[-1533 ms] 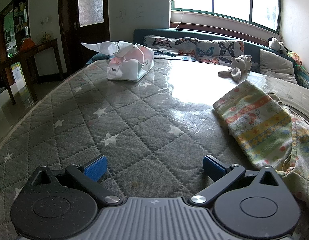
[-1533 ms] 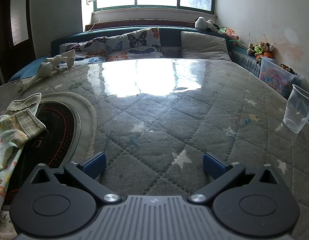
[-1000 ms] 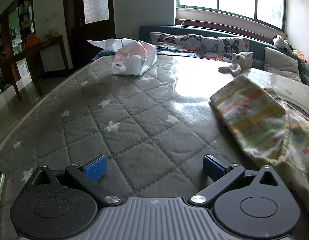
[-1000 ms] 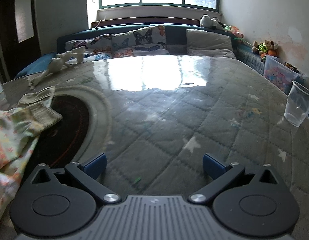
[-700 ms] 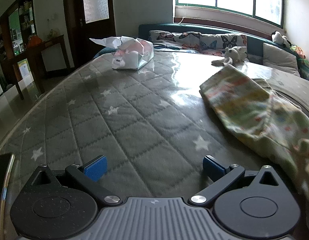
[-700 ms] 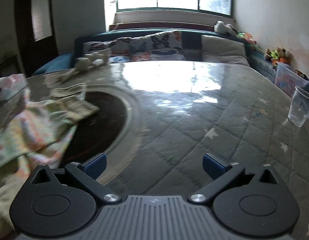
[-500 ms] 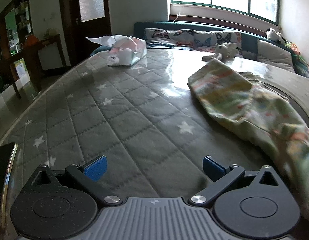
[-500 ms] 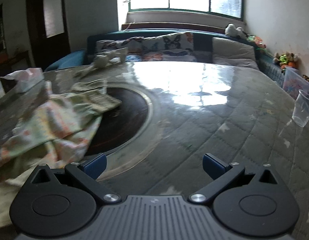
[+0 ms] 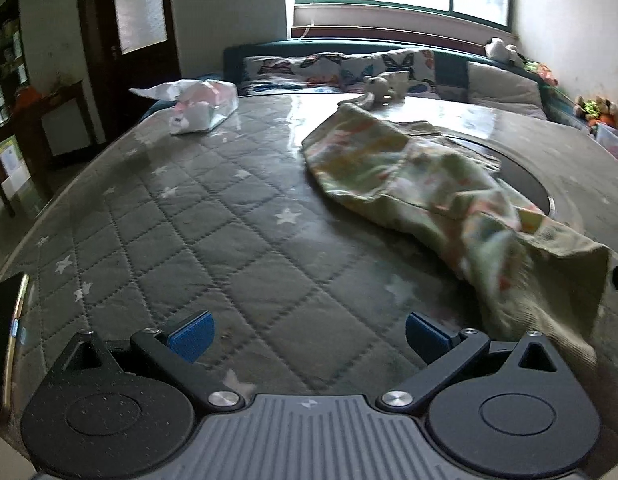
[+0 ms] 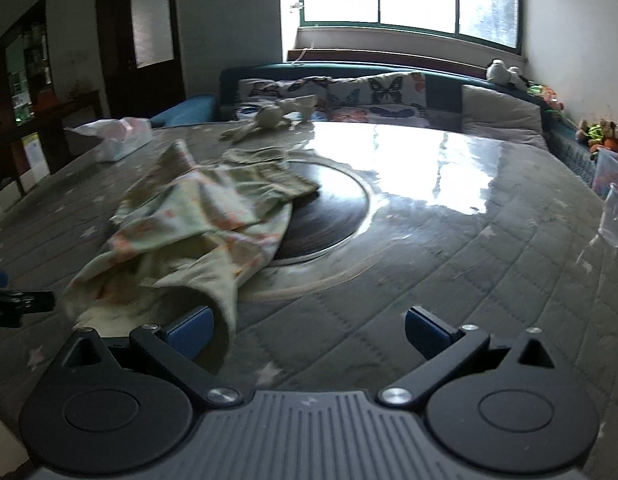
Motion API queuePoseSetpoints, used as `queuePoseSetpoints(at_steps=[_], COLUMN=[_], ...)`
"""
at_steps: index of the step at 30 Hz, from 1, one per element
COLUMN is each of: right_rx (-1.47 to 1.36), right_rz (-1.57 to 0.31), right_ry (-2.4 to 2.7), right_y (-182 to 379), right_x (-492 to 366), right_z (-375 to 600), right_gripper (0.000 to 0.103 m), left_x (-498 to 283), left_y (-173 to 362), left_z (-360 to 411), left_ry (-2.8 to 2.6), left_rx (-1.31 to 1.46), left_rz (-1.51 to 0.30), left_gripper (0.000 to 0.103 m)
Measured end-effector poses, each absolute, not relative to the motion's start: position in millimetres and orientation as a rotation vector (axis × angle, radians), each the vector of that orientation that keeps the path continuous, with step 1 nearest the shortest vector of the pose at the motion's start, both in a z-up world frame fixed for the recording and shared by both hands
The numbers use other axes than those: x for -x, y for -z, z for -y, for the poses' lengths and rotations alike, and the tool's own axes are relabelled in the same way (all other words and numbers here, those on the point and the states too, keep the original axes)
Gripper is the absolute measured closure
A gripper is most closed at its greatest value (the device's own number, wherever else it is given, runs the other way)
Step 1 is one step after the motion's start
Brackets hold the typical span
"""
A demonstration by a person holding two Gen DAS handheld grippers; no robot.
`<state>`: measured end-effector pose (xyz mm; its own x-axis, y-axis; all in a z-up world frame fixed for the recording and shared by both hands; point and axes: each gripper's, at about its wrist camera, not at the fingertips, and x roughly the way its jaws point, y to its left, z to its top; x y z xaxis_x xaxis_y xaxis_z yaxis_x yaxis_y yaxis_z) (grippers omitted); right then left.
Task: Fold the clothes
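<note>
A crumpled pale-green garment with an orange and yellow print (image 9: 425,184) lies on the quilted grey table cover (image 9: 213,240), partly over a dark round inset. In the right wrist view the same garment (image 10: 197,216) spreads ahead and to the left. My left gripper (image 9: 307,338) is open, low over the cover, with the garment's near end beside its right finger. My right gripper (image 10: 307,330) is open too; the garment's near hem lies against its left fingertip (image 10: 189,330), with nothing held.
A tissue pack (image 9: 201,106) sits at the far left and a plush toy (image 9: 383,84) at the far edge. A clear plastic cup (image 10: 615,214) stands at the right. A dark phone (image 9: 5,328) lies at the near left edge. A cushioned bench runs behind.
Both grippers have swung and drawn back toward the near edge, so the garment now sits closer to each. Jaws stayed open throughout.
</note>
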<state>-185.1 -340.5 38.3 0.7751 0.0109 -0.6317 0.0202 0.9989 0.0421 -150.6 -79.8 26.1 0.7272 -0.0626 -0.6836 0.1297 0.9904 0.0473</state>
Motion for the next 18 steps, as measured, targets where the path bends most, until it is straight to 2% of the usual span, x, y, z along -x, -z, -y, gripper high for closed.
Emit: queuePoseSetpoints(at_steps=[18], right_rx=[-0.040], right_rz=[-0.690], right_ry=[-0.058], right_y=[-28.8], right_x=[215.5], right_z=[325.0], right_gripper=[0.000], left_x=[172.5], left_y=[-20.8], left_z=[117.3], left_ry=[0.182], left_rx=[-0.189], left_rz=[-0.774], left_gripper=[0.000])
